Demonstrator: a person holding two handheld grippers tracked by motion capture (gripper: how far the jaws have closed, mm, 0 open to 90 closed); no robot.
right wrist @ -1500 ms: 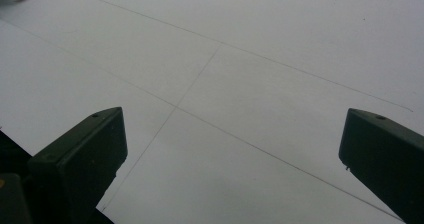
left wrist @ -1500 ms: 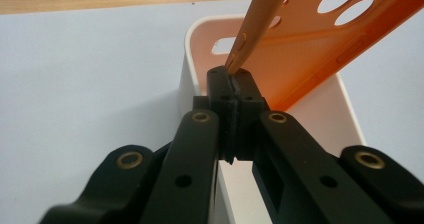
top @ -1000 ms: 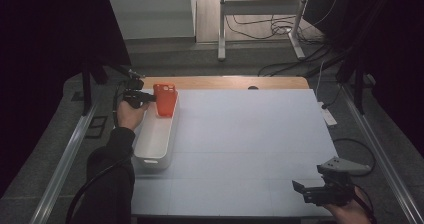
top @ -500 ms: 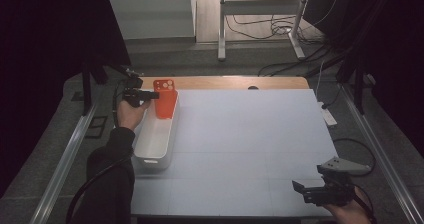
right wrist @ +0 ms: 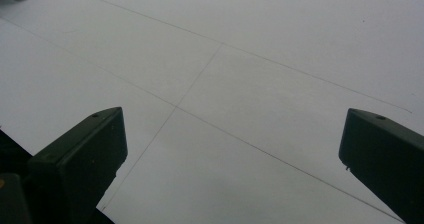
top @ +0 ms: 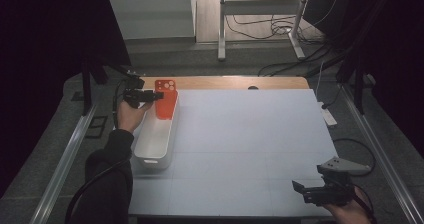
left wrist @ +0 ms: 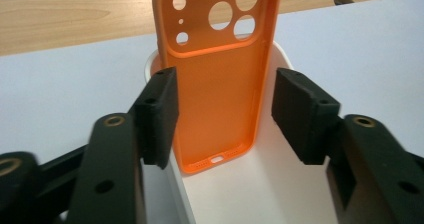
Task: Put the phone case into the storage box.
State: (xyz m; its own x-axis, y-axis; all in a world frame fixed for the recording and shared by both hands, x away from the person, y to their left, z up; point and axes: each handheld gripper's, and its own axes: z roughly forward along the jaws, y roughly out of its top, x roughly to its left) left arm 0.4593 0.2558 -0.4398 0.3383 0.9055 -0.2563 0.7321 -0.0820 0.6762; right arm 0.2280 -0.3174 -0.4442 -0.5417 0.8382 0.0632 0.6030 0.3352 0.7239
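Observation:
An orange phone case (top: 166,99) stands upright at the far end of a long white bin (top: 152,151), camera cut-outs at the top. My left gripper (top: 156,96) is open around it. In the left gripper view the case (left wrist: 220,84) rises between the two black pads; the left pad (left wrist: 160,114) is at its edge and the right pad (left wrist: 300,114) stands clear of it. Its lower end sits inside the bin (left wrist: 250,196). My right gripper (top: 312,191) hovers open over the near right of the white table top (right wrist: 225,59), nothing between its jaws.
The white table top (top: 250,144) spreads right of the bin, with a wooden strip (top: 225,82) along its far edge. Metal rails (top: 65,159) run down both sides. A white power strip (top: 329,116) lies off the right edge; cables cover the floor behind.
The left gripper and the orange case have shifted slightly toward the bin's far end, and the case stands more upright. The right gripper has stayed put.

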